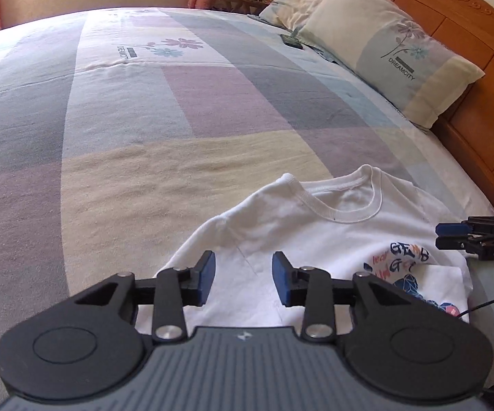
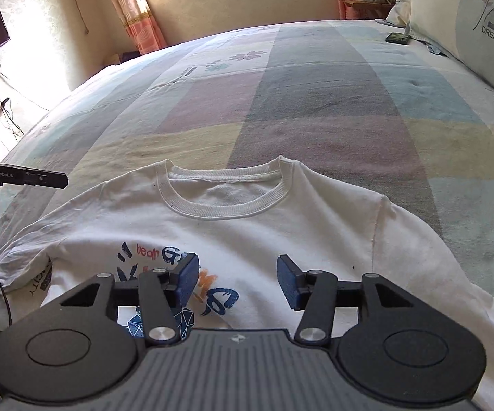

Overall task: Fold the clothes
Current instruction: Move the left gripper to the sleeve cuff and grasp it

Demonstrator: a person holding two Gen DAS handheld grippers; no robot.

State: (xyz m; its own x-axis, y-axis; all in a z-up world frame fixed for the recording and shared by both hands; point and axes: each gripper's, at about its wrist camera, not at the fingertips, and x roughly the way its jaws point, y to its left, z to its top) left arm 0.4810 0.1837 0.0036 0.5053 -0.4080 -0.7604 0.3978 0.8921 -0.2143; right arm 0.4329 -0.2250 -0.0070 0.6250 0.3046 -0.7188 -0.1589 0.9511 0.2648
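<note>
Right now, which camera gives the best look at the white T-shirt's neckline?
The right wrist view: the neckline sits centred and whole on the white T-shirt. The left wrist view shows it complete too, but off to the right, smaller and more skewed.

Left gripper (image 1: 243, 279) parted, empty; right gripper (image 2: 238, 281) likewise.

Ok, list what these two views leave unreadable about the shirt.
- White T-shirt hem: both wrist views, hidden under each hand-held gripper's body.
- Chest print: right wrist view, partly behind the right hand-held gripper.
- Shirt's left sleeve: cut off at the frame edge.
</note>
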